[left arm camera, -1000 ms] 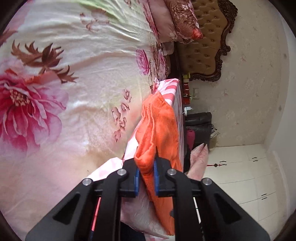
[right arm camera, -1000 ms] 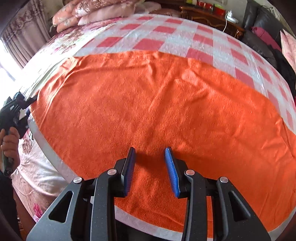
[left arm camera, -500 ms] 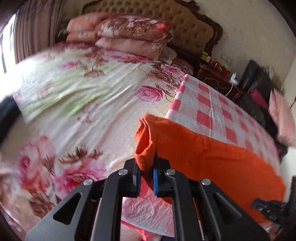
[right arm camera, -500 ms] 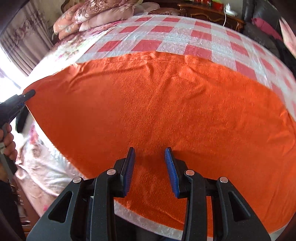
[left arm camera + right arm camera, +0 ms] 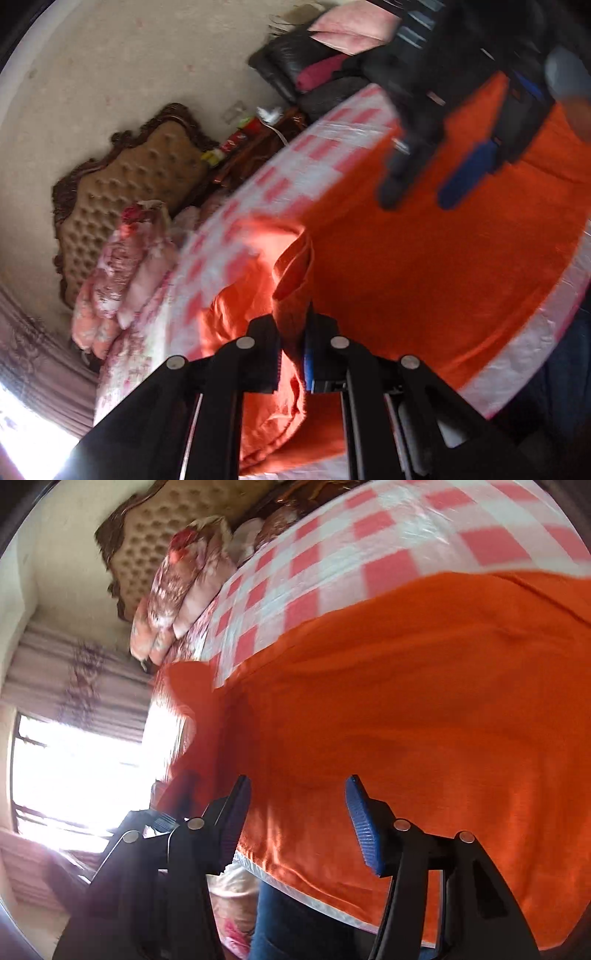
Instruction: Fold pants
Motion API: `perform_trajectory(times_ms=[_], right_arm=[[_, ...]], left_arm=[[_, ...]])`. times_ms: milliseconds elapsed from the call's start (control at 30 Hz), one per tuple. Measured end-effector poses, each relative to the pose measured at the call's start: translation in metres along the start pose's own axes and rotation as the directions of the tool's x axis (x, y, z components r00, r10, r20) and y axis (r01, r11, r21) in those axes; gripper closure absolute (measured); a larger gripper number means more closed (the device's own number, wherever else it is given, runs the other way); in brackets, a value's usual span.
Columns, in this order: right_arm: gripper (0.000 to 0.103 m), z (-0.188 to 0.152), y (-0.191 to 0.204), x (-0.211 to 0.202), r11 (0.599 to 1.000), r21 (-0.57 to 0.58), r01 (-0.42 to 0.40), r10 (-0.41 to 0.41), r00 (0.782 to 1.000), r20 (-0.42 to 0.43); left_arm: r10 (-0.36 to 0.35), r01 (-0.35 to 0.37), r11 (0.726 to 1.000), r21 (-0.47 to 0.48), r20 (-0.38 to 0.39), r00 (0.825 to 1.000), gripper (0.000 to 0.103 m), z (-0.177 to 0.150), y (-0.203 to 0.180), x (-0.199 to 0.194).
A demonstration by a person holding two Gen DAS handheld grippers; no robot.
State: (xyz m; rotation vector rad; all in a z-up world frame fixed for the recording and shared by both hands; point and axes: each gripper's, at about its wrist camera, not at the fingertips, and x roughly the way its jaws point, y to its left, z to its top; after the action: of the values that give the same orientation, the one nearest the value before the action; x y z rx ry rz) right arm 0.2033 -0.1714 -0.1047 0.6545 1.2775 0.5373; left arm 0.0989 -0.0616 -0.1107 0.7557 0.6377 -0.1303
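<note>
The pink-and-white checked bed cover (image 5: 373, 528) is spread beneath both tools. Orange fleece pants (image 5: 388, 701) are laid on it; a bunched edge is clamped in the left hand-held gripper (image 5: 293, 354). The right hand-held gripper (image 5: 297, 812), just opened, is held empty above them.

Daylight floods in from the window (image 5: 70, 771) at the left of my right wrist view, blown out to pure white, and the same glare burns the lower left corner of my left wrist view. Both pictures are smeared by motion blur; the checked cloth (image 5: 266, 192) and the pillows (image 5: 177, 590) are streaky. The orange fabric (image 5: 406, 701) glows evenly with soft shadows in its folds. Fisheye curvature bends everything, and dark vignetting rims the corners.
</note>
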Motion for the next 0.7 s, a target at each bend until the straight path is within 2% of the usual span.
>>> perform_trajectory(times_ms=[133,333,467,567,667,700], right_arm=[[0.048,0.004,-0.005,0.005,0.997,0.023,-0.070,0.071,0.997,-0.040],[0.048,0.022,0.021,0.040,0.983,0.035,-0.179,0.182,0.973,-0.141],[0.048,0.041,0.035,0.060,0.987,0.023,-0.161,0.163,0.976,-0.148],[0.049,0.053,0.048,0.078,0.995,-0.030,-0.094,0.090,0.987,-0.131],[0.095,0.059,0.054,0.085,0.996,-0.090,0.000,-0.007,0.997,-0.082],[0.096,0.059,0.057,0.082,0.994,-0.106,0.018,-0.025,0.998,-0.065]], left_arm=[[0.004,-0.004,0.999,-0.035,-0.020,1.000,0.094,-0.006,-0.004,0.008],[0.013,-0.014,0.999,-0.048,-0.019,1.000,0.094,-0.008,0.006,0.017],[0.011,-0.011,0.999,-0.051,-0.006,1.000,0.094,-0.012,0.005,0.010],[0.012,-0.012,0.998,-0.054,0.010,1.000,0.094,-0.011,0.001,0.002],[-0.006,0.007,0.998,-0.055,0.025,1.000,0.093,-0.011,-0.008,-0.006],[-0.021,0.023,0.998,-0.061,0.033,0.999,0.087,-0.011,-0.011,-0.008]])
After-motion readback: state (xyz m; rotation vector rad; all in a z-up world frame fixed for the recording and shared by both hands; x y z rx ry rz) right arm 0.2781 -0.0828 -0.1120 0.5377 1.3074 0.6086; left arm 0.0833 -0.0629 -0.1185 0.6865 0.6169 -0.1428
